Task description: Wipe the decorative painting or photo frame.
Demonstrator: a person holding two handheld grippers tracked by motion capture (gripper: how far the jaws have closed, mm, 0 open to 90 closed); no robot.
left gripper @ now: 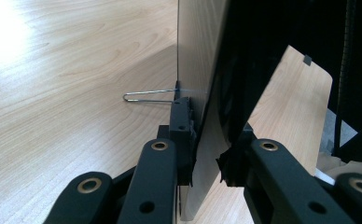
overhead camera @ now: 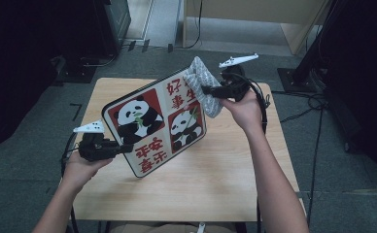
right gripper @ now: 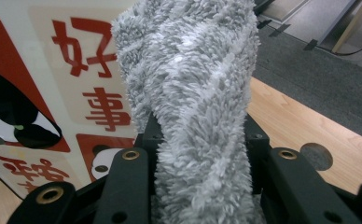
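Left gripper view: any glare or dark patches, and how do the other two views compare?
Left gripper view: glare whitens the table at top left, and the board's far side is near black. High view: evenly lit on the table, dark room corners. Right gripper view: the grey cloth looks sharp, no glare.

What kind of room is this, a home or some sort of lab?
Probably a lab or recording studio: a bare wooden table on grey carpet, black equipment stands at the edges, and cables trailing across the floor.
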